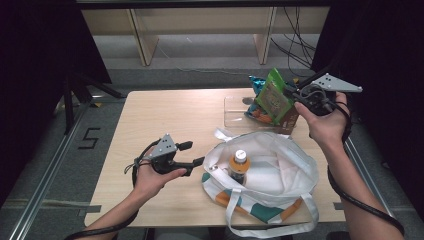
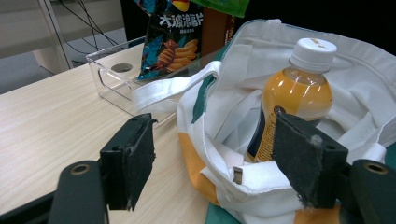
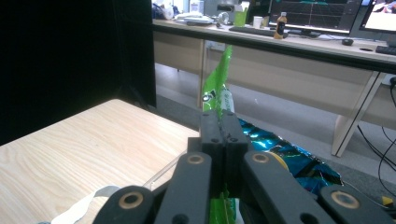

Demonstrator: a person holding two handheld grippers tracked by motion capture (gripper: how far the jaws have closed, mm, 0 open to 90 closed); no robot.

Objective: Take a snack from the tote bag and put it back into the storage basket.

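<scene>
The worktop (image 1: 165, 115) is surfaced in pale wood grain, smooth and matt; the tote bag (image 1: 280, 165) is made of soft white cloth, creased, with teal and orange panels; the drink bottle (image 2: 293, 100) is formed of clear glossy plastic under a matt white cap; the green snack bag (image 1: 274, 96) and blue crisp packet (image 2: 173, 39) are wrapped in shiny film; the bin (image 2: 114, 74) is moulded in transparent plastic; the jaws are faced with rough, worn black padding.

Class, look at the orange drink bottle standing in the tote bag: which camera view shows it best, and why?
The left gripper view: the bottle is close, showing its white cap, orange drink and label inside the tote bag. The high view shows it small, from above. The right gripper view looks along its shut jaws at a green packet.
</scene>
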